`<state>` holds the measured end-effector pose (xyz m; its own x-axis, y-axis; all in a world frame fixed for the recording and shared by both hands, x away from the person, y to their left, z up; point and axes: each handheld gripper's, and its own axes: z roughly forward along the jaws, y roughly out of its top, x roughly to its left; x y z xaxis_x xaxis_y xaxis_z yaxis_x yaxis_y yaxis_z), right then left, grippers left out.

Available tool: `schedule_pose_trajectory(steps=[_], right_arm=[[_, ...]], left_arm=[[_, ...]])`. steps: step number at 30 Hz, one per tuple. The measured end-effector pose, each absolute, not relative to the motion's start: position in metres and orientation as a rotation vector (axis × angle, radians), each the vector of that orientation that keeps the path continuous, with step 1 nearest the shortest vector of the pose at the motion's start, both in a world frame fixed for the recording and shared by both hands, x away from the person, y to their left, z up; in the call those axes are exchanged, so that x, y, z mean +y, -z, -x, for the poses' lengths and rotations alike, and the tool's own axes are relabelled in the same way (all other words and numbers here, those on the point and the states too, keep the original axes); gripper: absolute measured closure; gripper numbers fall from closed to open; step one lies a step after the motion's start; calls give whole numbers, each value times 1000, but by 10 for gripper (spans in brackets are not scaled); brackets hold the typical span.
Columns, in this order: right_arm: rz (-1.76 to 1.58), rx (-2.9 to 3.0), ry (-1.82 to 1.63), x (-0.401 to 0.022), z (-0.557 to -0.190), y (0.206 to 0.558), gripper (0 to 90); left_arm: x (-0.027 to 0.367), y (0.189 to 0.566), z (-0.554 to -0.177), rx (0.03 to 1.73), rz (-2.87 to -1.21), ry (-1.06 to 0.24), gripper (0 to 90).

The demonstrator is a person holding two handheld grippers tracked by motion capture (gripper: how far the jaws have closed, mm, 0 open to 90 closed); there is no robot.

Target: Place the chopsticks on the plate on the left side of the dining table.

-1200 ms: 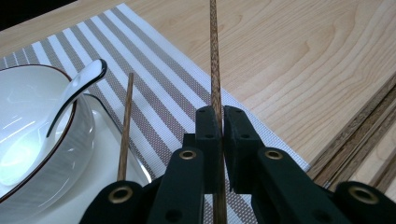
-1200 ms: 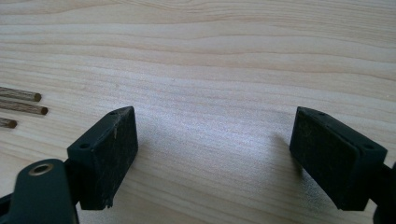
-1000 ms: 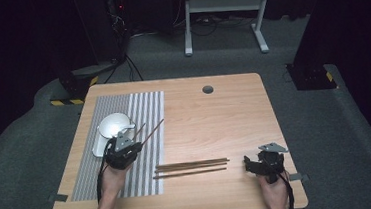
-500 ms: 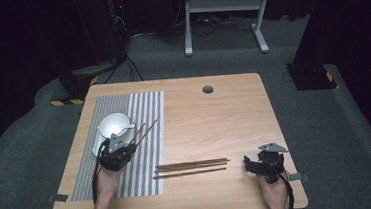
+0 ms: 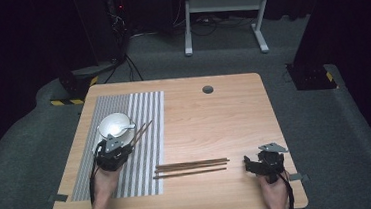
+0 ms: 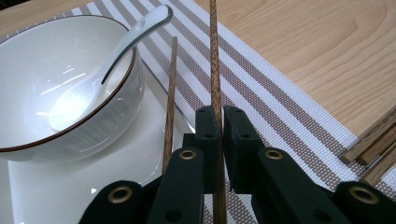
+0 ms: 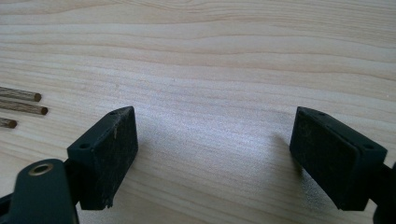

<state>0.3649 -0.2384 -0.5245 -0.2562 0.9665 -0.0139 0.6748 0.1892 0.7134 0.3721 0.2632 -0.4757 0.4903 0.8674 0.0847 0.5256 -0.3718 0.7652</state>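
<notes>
My left gripper (image 5: 113, 153) (image 6: 222, 116) is shut on one brown wooden chopstick (image 6: 215, 65), which points away over the striped placemat (image 5: 142, 153). A second chopstick (image 6: 171, 93) runs just left of the jaws, along the edge of the white plate (image 6: 70, 191). On that plate stands a white bowl (image 5: 115, 124) (image 6: 28, 70) holding a white spoon (image 6: 135, 32), directly ahead and left of the gripper. Three more chopsticks (image 5: 191, 166) (image 6: 371, 147) lie on the bare wood. My right gripper (image 5: 263, 164) (image 7: 215, 149) rests open near the front right corner, nothing between its jaws.
The wooden table (image 5: 224, 116) has a round cable hole (image 5: 207, 89) at the back. Ends of the loose chopsticks (image 7: 23, 102) show at the left of the right gripper view. Dark floor, a stand and cables lie beyond the table.
My left gripper has shifted left with the chopstick, closer to the bowl, and two chopsticks now show beside the bowl. The right gripper has stayed put.
</notes>
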Motion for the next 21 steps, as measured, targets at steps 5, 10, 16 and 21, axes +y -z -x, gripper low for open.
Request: schedule_pose_trajectory(steps=[5, 10, 16, 21], right_arm=[[-1531, 2004, -828, -239, -365, 525, 151], [-1532, 2004, -828, -238, -365, 525, 151], [-1531, 2004, -828, -239, -365, 525, 151], [-1531, 2004, -828, -239, -365, 525, 151]], left_arm=[[266, 478, -372, 1155, -2048, -640, 845], [267, 481, -373, 1169, -2052, -640, 845], [269, 484, -374, 1181, -2058, -639, 845], [269, 486, -375, 1190, -2056, -643, 845]])
